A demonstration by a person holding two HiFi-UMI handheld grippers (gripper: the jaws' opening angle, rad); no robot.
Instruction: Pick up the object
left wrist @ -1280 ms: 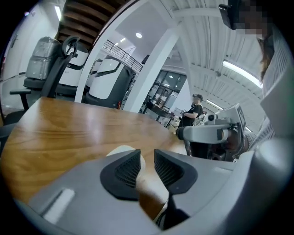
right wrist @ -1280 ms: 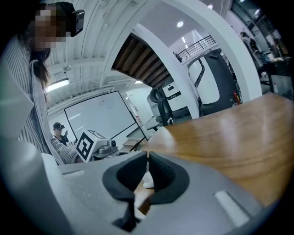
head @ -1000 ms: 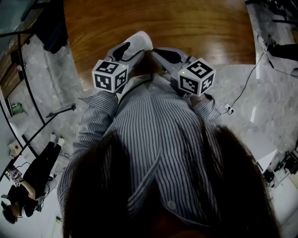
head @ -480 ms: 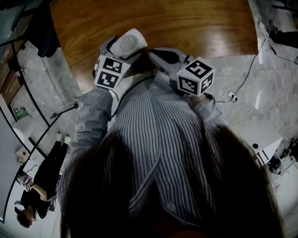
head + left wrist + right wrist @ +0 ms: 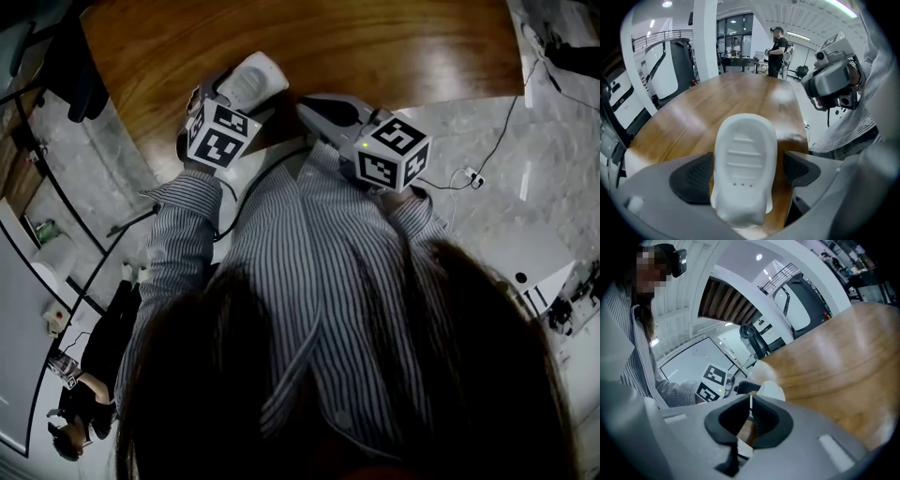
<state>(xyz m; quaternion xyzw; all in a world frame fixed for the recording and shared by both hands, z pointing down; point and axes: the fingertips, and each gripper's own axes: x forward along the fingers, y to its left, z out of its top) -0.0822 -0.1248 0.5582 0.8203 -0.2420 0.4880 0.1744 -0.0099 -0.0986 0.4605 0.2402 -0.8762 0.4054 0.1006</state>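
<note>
One white object (image 5: 745,140) on one wooden table (image 5: 693,117), between the left gripper's (image 5: 747,164) opening jaws. Right gripper (image 5: 750,416) clenched, empty.

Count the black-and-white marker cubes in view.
2: one black-and-white marker cube on the left tongs, opening around a white ridged plastic dish; the other on the right tongs.

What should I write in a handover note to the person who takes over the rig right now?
Left gripper: jaws opening, white object between them, not clamped.
Right gripper: shut, holding nothing, beside the left one.
Object: at the near edge of the wooden table.
Done: left gripper is placed around the object.
Left: close on it and lift.
</note>
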